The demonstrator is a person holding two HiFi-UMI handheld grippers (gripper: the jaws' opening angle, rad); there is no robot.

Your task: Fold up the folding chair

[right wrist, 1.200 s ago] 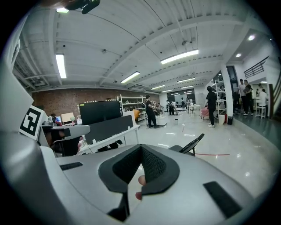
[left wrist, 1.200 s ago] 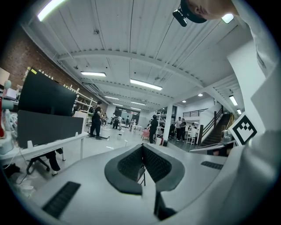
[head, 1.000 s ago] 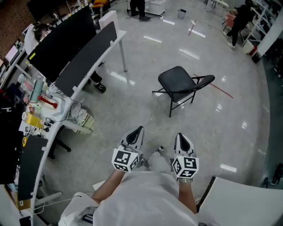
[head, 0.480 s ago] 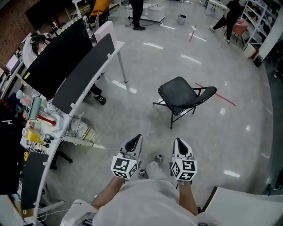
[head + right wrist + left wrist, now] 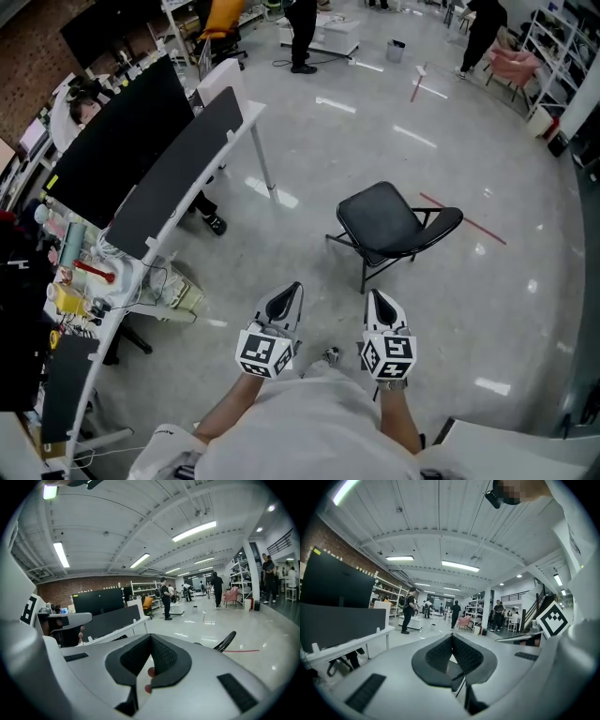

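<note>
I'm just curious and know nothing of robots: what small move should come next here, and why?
Probably bring both tongs forward to the folding chair: it stands unfolded, well ahead of the left tongs and the right tongs, both shut and empty.

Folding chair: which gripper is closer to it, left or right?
Right. The right gripper is short of the folding chair, almost in line with its seat; the left gripper is farther off to the left. Neither touches it.
</note>
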